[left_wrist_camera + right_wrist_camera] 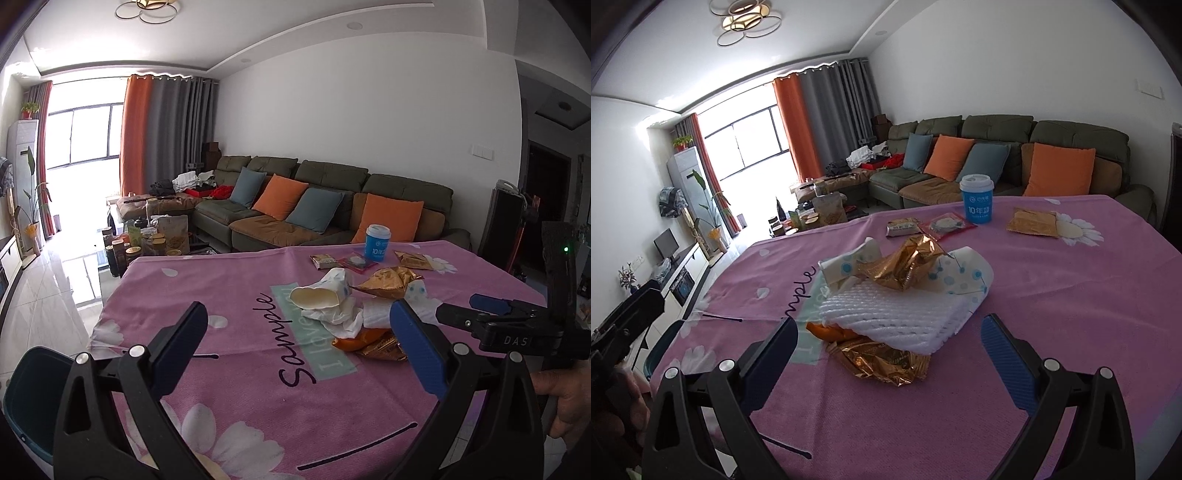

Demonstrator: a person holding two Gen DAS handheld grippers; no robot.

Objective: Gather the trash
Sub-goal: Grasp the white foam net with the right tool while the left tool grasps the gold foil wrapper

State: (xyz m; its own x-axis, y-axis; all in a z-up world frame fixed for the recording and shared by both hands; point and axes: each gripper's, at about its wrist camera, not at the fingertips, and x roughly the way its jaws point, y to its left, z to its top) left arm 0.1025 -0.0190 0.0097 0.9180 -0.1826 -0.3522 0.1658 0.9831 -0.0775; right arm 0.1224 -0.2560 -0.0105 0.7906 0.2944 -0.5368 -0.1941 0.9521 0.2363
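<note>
Trash pile [886, 306] of foam net, gold wrappers and crumpled paper: middle of the table [1052, 314], bare pink cloth all round. Blue cup [976, 198] and flat packets [1032, 222]: near far edge. Left gripper [299, 354] and right gripper [890, 354]: both spread wide, empty, hovering just short of the pile. Bin [33, 391]: beside left edge.

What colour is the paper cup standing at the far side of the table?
The paper cup is blue with a white lid and white print, clearest in the right wrist view.

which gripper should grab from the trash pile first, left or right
Right, probably. The right gripper is open and faces the white foam net head-on, the pile centred between its fingers. The left gripper, also open, sits off to the pile's side.
</note>
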